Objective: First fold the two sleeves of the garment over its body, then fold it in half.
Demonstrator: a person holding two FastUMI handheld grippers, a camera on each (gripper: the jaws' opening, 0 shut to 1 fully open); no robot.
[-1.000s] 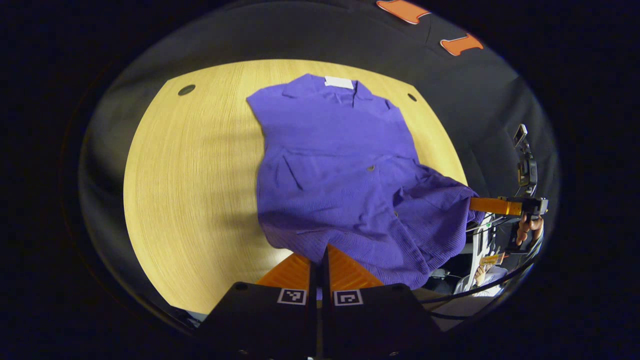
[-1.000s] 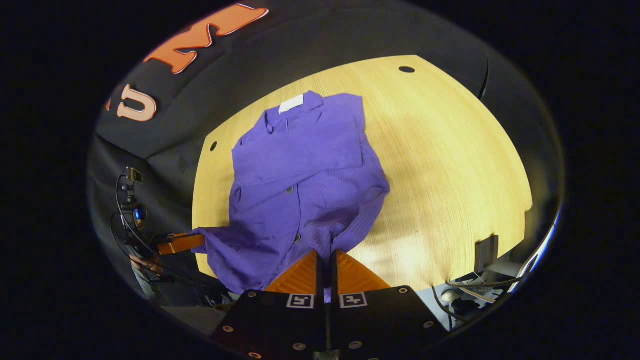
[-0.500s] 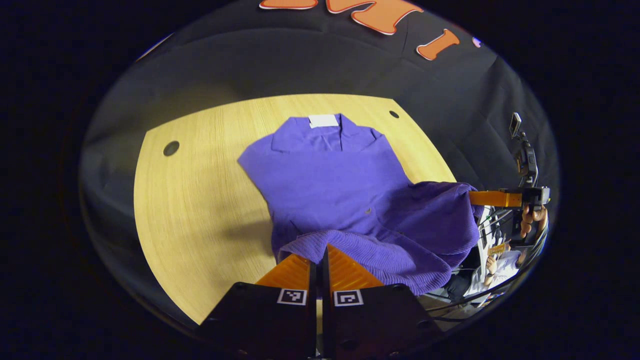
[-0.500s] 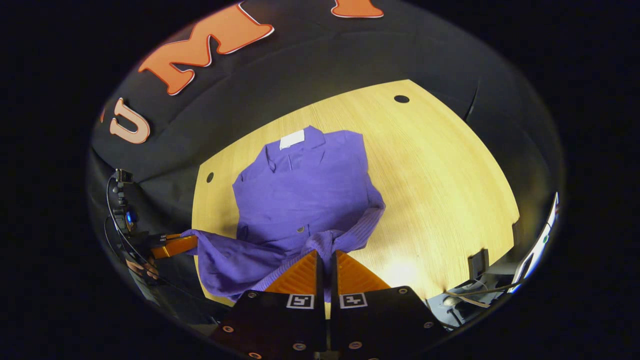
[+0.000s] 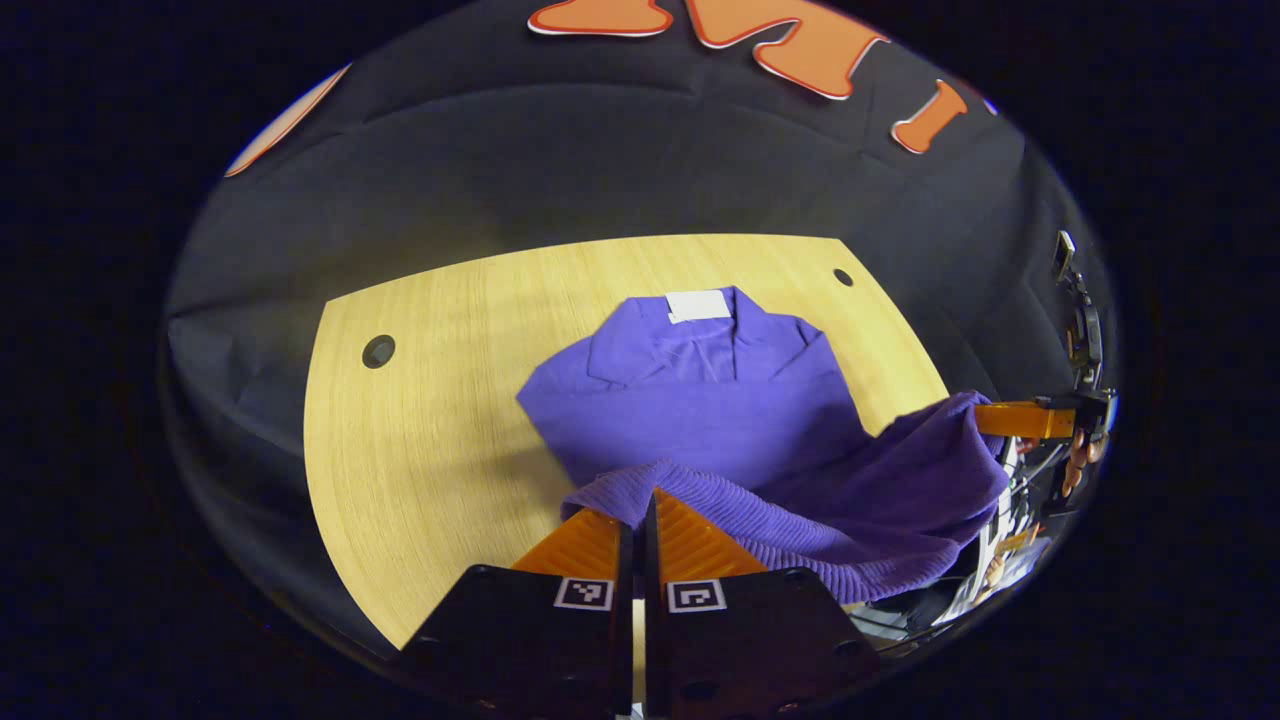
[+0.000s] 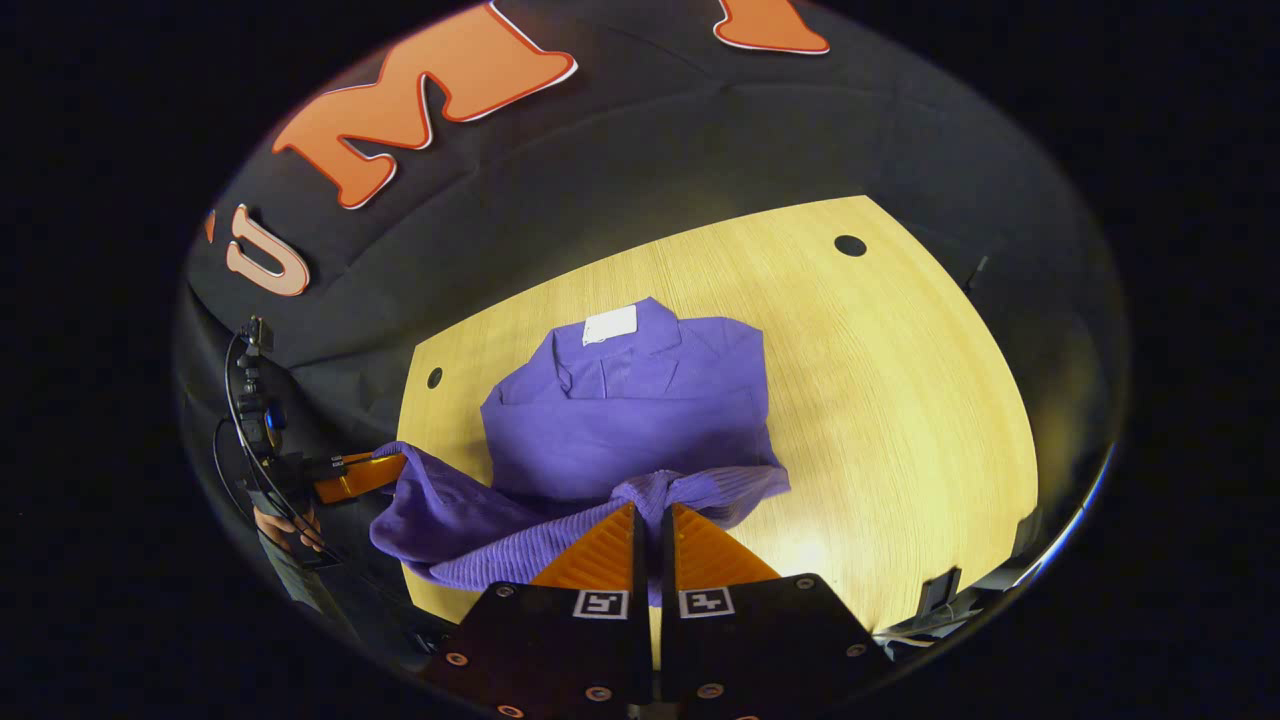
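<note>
A purple knit garment [image 5: 700,400] with a white neck label [image 5: 698,305] lies collar-far on the wooden table [image 5: 430,400]. Its sleeves are folded over the body. My left gripper [image 5: 638,505] is shut on one hem corner, and the ribbed hem [image 5: 780,535] hangs lifted across to my right gripper [image 5: 985,418], held by a hand. In the right gripper view the garment [image 6: 620,420] shows the same way: my right gripper [image 6: 652,512] is shut on its hem corner, and the left gripper [image 6: 385,468] pinches the other corner at far left.
Round holes mark the tabletop [image 5: 378,351] [image 5: 843,277] [image 6: 850,245]. A camera stand with cables [image 6: 255,400] sits beyond the table's left edge in the right gripper view. Bare wood [image 6: 900,420] lies on both sides of the garment.
Both grippers have raised the hem off the table and carried it toward the collar. The lower body of the garment now hangs in a fold above the upper body.
</note>
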